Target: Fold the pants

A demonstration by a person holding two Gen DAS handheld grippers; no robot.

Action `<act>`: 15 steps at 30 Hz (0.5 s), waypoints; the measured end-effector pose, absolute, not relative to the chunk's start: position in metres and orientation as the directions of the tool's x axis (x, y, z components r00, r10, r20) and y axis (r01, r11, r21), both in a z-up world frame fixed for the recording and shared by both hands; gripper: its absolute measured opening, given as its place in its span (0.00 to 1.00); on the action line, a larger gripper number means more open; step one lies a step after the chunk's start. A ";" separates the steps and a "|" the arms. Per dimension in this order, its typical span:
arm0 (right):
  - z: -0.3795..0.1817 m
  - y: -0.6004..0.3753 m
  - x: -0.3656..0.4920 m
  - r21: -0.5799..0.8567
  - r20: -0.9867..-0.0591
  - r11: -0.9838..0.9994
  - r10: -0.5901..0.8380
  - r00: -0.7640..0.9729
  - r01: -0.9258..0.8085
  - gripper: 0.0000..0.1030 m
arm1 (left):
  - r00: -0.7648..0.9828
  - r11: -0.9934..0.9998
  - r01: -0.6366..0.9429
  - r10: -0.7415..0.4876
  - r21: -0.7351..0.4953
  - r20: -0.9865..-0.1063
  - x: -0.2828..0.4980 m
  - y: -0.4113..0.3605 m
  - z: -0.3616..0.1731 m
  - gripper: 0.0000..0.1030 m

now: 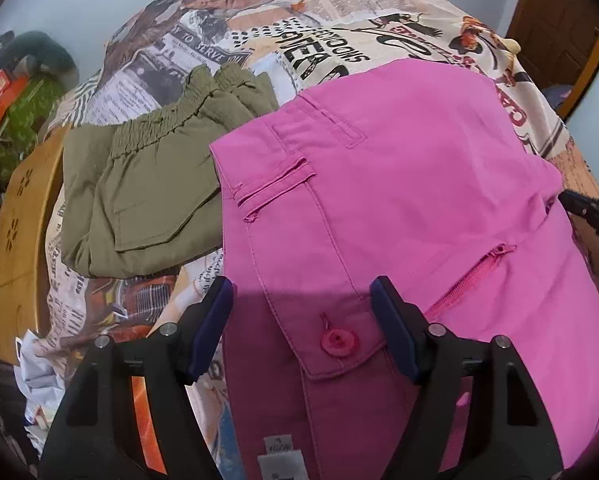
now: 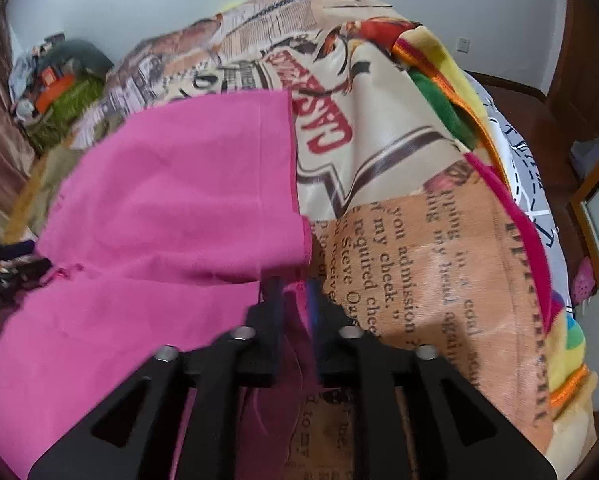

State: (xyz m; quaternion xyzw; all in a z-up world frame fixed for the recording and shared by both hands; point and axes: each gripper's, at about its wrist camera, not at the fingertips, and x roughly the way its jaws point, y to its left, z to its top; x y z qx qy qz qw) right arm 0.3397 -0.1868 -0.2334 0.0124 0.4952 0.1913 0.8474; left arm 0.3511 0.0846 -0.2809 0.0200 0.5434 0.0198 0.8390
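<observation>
Pink pants (image 1: 399,184) lie on a bed with a newspaper-print cover (image 1: 339,20). In the left wrist view their waistband, button (image 1: 338,343) and open zipper face me. My left gripper (image 1: 301,292) is open, its jaws wide apart above the waistband, touching nothing. In the right wrist view the pink pants (image 2: 171,184) show a folded-over leg with its hem near the centre. My right gripper (image 2: 293,284) is shut on an edge of the pink fabric. The right gripper's tip also shows in the left wrist view (image 1: 591,212).
Folded olive-green pants (image 1: 147,184) lie to the left of the pink ones. A wooden bed frame (image 1: 19,216) runs along the left. Clutter (image 1: 15,100) sits far left. A colourful fleece blanket (image 2: 459,112) lies on the right side of the bed.
</observation>
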 end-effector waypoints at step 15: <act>-0.261 -0.156 0.364 0.295 -0.855 0.903 0.395 0.336 -0.312 0.15 | 0.395 0.999 -0.019 0.041 0.037 -0.918 0.357 0.088 -0.290 0.73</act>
